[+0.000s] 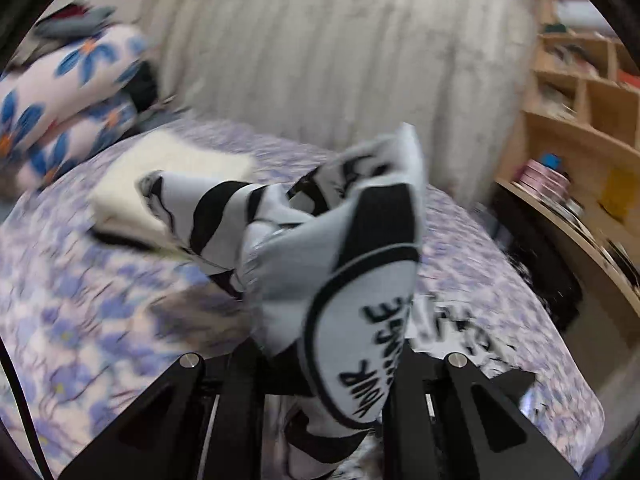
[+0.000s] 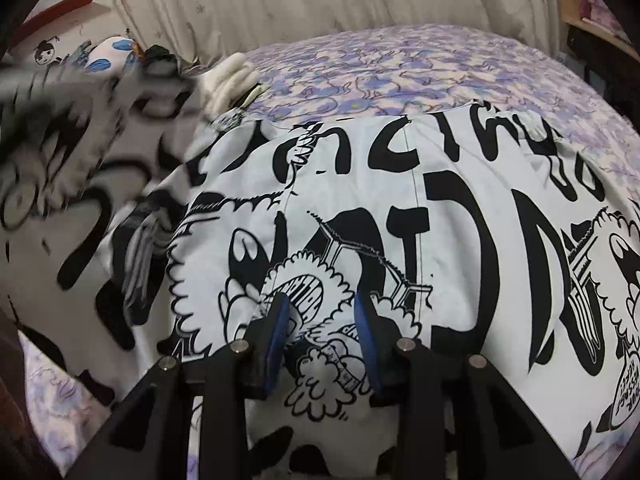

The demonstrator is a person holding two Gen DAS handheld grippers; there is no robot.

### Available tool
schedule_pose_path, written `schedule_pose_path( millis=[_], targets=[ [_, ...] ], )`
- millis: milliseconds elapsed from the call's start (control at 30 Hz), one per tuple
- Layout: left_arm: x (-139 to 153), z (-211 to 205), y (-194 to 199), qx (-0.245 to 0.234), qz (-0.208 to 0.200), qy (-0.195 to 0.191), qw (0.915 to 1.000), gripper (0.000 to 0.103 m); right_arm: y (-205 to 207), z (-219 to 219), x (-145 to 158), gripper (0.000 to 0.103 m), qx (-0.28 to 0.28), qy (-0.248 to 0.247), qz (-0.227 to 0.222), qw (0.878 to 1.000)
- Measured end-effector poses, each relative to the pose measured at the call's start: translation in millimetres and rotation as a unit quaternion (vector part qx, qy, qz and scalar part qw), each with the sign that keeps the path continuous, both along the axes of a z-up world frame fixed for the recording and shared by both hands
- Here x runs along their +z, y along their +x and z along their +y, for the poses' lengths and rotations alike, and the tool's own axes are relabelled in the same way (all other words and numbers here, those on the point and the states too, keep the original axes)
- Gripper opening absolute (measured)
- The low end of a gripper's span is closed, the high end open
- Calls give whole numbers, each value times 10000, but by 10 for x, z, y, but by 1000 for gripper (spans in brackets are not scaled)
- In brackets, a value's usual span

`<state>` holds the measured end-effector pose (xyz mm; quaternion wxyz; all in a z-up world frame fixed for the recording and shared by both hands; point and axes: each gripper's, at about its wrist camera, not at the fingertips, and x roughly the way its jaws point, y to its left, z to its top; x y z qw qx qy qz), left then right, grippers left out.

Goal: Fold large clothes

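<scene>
A large white garment with black cartoon print (image 2: 440,220) lies spread over the bed. My left gripper (image 1: 324,380) is shut on a bunched part of this garment (image 1: 340,260) and holds it up above the bed; the cloth hides its fingertips. In the right wrist view that raised part shows as a blurred flap (image 2: 80,140) at the left. My right gripper (image 2: 322,320) points down onto the spread cloth near its front edge. Its blue pads (image 2: 280,320) stand a little apart, with a fold of the garment filling the gap between them.
The bed has a purple floral sheet (image 1: 80,320). A folded cream stack (image 1: 160,176) lies at the far left of it, with blue-flowered pillows (image 1: 72,92) behind. A pale curtain (image 1: 320,40) hangs at the back. Wooden shelves (image 1: 580,120) stand to the right.
</scene>
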<state>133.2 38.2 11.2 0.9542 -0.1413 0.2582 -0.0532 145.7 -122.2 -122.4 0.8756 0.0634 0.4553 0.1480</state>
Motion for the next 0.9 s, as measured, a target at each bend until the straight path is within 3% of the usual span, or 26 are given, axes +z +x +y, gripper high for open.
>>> schedule_pose_path(
  millis=[133, 300, 467, 533, 667, 733, 900],
  targets=[
    [153, -637, 97, -622, -111, 271, 9976, 13, -238, -505, 287, 34, -290, 539, -164, 9980],
    [117, -1438, 217, -1210, -74, 534, 9912, 13, -582, -1465, 545, 34, -1508, 92, -619, 9866],
    [-200, -2414, 239, -1951, 74, 1091, 9747, 14, -779, -2292, 495, 34, -2520, -59, -513, 9664],
    [-506, -2780, 262, -2161, 369, 1451, 9648, 14, -829, -2524, 418, 34, -2804, -45, -385, 9591],
    [-1182, -3128, 335, -2367, 1182, 1995, 9435, 16, -838, -2740, 255, 34, -3022, 65, -120, 9531],
    [-1288, -3136, 316, -2388, 1218, 2017, 9421, 16, -874, -2770, 188, 34, -3011, 151, -64, 9535],
    [-1192, -2989, 292, -2542, 1300, 1769, 9419, 21, -843, -2747, 174, 34, -2899, 236, -60, 9567]
  ],
)
